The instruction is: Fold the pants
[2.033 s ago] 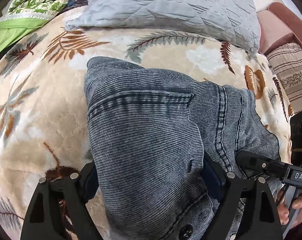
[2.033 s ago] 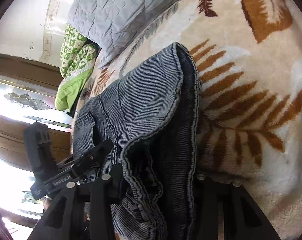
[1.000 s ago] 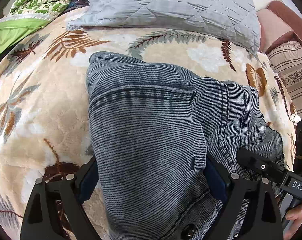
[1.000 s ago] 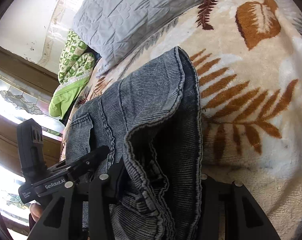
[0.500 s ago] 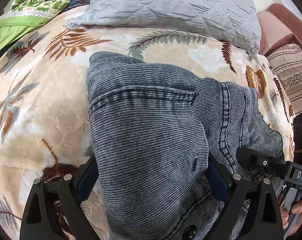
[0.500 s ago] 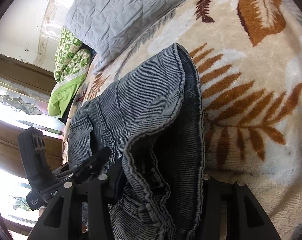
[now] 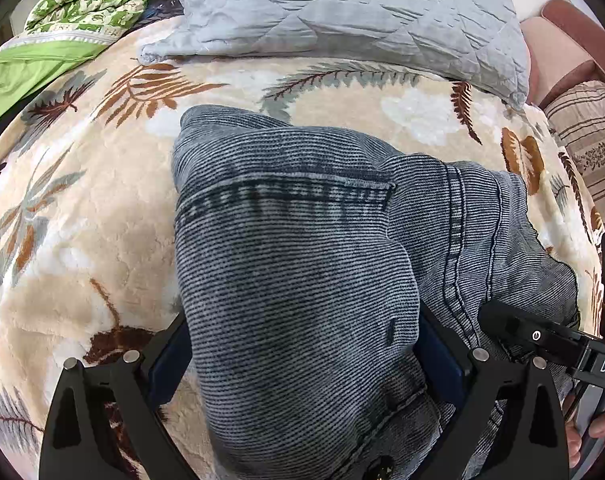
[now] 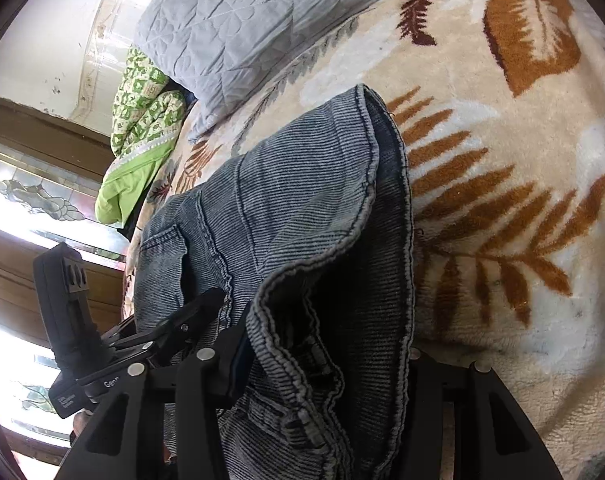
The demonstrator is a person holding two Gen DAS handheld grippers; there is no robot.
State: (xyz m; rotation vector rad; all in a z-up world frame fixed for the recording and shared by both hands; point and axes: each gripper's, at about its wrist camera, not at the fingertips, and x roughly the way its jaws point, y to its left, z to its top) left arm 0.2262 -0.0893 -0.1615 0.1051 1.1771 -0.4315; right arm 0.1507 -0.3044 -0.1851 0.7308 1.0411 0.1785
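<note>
Both grippers are matte black plastic with angular, cut-out finger frames. The left gripper (image 7: pixel 302 364) carries round silver screw heads at its finger joints and dark blue pads on the inner faces. The right gripper (image 8: pixel 326 364) shows the same silver screws and a blue pad (only one is visible). White lettering marks each handle, partly cut off. A fingertip of the person's hand (image 7: pixel 600 426) shows at the frame edge.

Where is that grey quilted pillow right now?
The grey quilted pillow lies at the far end of the leaf-patterned blanket, beyond the jeans. A green patterned quilt is bundled to its left in the left wrist view.
</note>
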